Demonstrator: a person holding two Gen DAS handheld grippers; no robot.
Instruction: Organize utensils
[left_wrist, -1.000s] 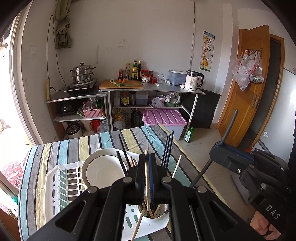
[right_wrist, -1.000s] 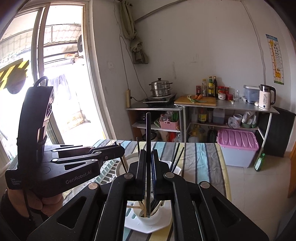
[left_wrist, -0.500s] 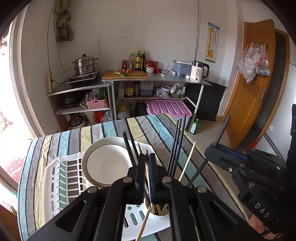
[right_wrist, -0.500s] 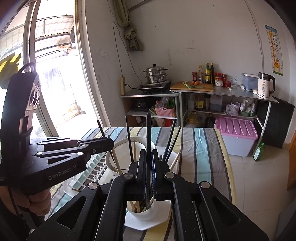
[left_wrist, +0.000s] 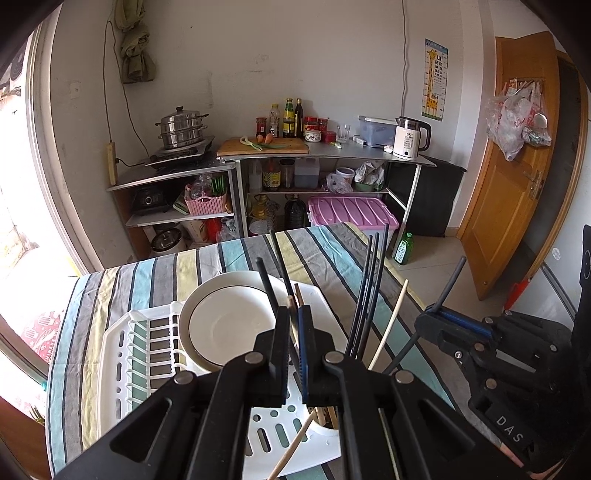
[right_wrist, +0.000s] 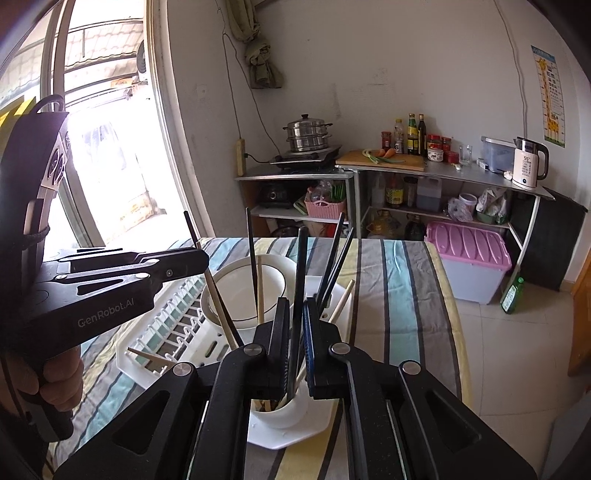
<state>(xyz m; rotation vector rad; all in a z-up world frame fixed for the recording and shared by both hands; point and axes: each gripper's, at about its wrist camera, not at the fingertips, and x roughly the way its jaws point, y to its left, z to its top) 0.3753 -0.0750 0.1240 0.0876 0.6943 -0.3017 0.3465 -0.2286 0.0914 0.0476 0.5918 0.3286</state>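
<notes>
A black chopstick is clamped upright between the closed jaws of the right gripper, its lower end inside the white utensil cup on the drying rack; a wooden chopstick is pinched by the left gripper; a white plate is propped in the rack; all is carried by the striped table.

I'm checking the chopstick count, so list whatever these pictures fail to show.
- Left wrist view: the cup sits almost wholly behind the left gripper, so the lower ends of the chopsticks are hidden.
- Right wrist view: the right gripper covers most of the cup's mouth.
- Both views: whether the left gripper pinches its chopstick; the contact is covered.
- Bottles: labels too small.
</notes>
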